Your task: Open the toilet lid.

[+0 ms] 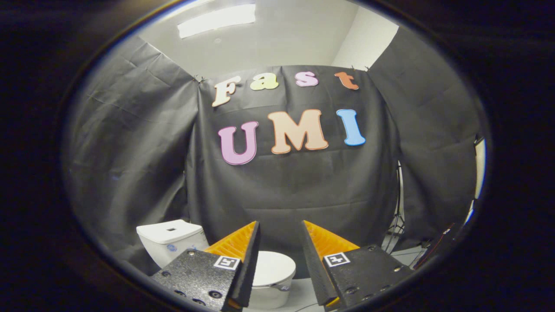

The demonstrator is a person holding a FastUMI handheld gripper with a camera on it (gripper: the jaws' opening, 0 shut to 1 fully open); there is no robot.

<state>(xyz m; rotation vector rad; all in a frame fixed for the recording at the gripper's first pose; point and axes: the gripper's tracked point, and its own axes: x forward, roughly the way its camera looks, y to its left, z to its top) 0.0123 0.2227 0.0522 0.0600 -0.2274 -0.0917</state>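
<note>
Toilet lid [272,268] down, flat on bowl; nothing done yet. Gripper [281,229] well short of it, fingers apart, holding nothing. Approach, hooking and lifting all remain.

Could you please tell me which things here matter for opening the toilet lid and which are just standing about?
For the job:
toilet lid, down, beyond the fingers
toilet tank
gripper, open, holding nothing

Just standing about:
black cloth wall
stand legs
</note>
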